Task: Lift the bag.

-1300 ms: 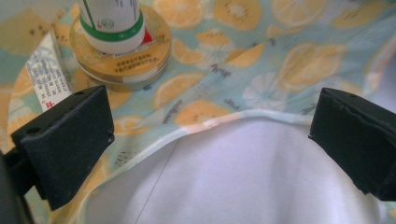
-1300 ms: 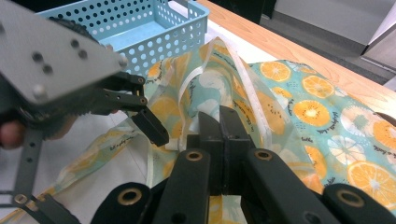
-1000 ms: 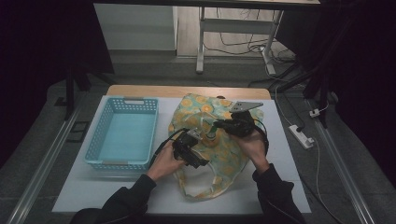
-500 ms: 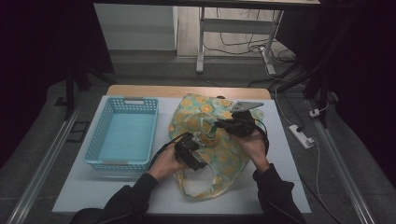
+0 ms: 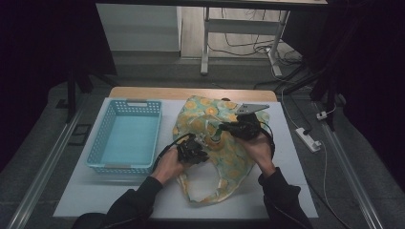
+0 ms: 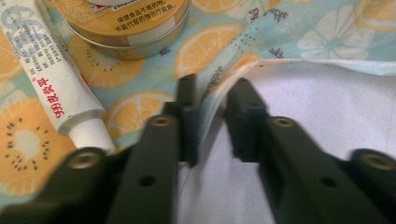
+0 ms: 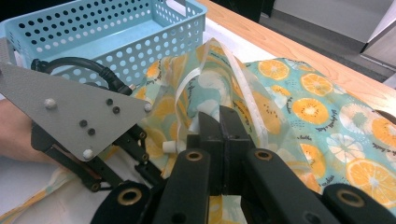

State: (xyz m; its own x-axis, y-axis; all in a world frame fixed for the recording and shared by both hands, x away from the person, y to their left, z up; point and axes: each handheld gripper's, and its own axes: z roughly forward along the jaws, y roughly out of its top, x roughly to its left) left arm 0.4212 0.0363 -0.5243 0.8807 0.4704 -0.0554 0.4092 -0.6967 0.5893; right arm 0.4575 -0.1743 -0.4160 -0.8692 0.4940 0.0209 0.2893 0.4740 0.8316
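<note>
Orange-fruit cloth bag [image 5: 224, 143] spread across the middle of the white table [image 5: 86, 200], just right of the blue basket [image 5: 125, 138]. Left gripper [image 6: 212, 116] just closing on the bag's thin edge – cloth between the jaws. Right gripper [image 7: 220, 140] pinched tight on a lifted fold – bag mouth pulled up. White tube [image 6: 51, 79] and round tin [image 6: 126, 23] lying on the cloth.
</note>
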